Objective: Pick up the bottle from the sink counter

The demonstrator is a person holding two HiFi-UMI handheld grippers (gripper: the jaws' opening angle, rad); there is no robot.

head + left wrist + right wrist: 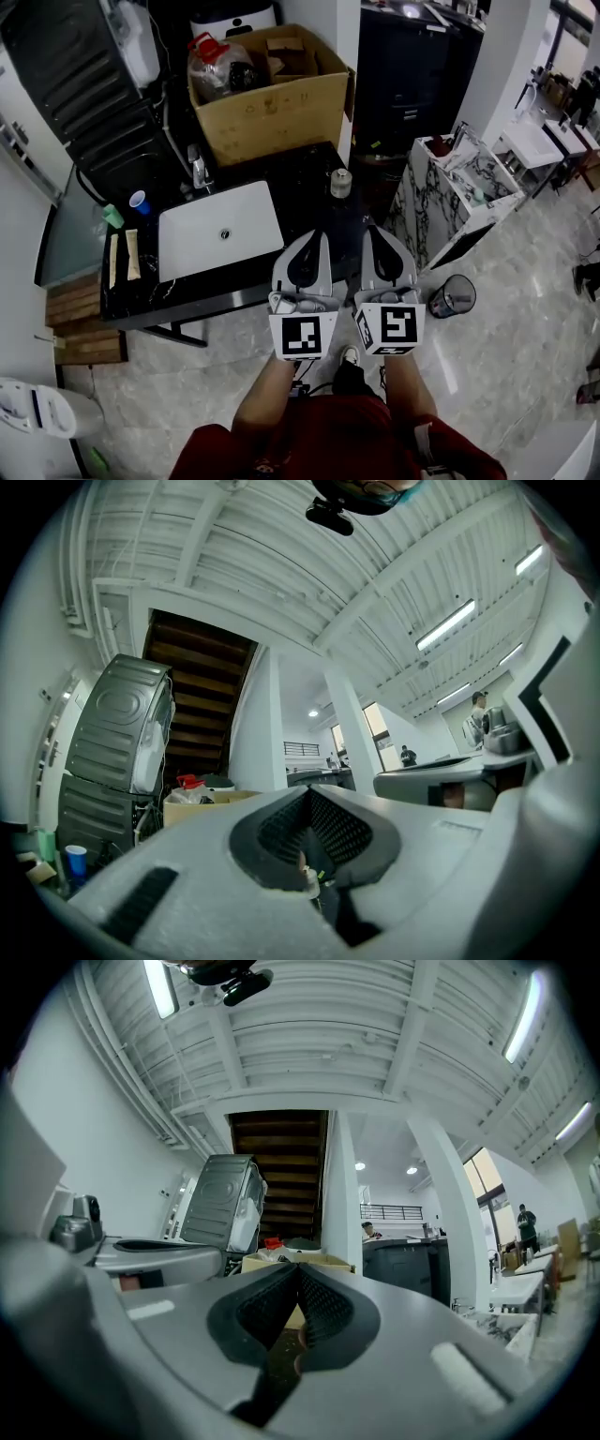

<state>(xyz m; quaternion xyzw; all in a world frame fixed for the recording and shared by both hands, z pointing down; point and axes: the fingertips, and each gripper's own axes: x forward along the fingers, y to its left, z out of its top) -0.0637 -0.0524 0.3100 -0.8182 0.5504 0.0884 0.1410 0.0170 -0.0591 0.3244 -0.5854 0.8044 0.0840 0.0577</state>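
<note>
While both tools sit low at the near edge of the black counter [300, 178], the approach is judged barely begun. The white sink [197, 246] lies to their left. The left gripper [317, 239] and right gripper [372, 234] have their jaws pressed together and empty, probably for carrying. The bottle [340, 182] stands upright on the counter just beyond them, untouched.

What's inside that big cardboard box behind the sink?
A clear plastic jug with a red cap lies in the cardboard box, beside a smaller carton and something dark. Its walls hide whatever sits lower.
</note>
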